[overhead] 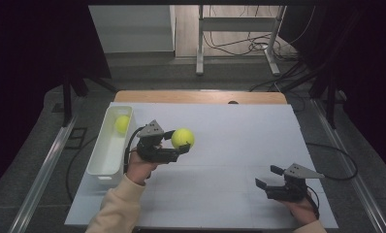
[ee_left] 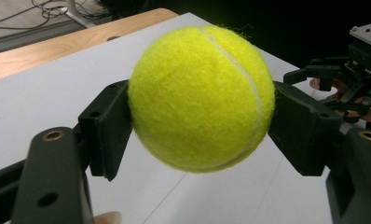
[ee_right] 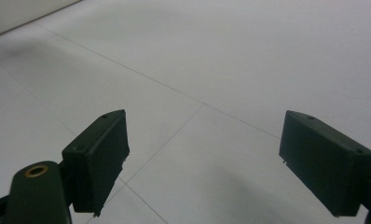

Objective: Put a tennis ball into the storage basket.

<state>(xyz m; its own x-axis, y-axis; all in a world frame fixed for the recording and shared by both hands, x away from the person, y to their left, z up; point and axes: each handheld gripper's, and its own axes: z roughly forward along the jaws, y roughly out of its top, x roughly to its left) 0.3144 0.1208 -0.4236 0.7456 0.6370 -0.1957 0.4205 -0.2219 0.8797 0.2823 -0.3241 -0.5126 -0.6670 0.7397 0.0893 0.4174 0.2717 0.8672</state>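
Fuzzy yellow-green tennis ball with a white seam, intact, held above the white worktop near its left edge, beside the white plastic bin. Left claw clamped on both its sides. Right claw wide, nothing between, near the front-right corner.

- White surface: bare between the left gripper and the right gripper; passage unobstructed.
- White bin: stands along the left edge, just beside the left hand; its wall blocks low leftward travel.
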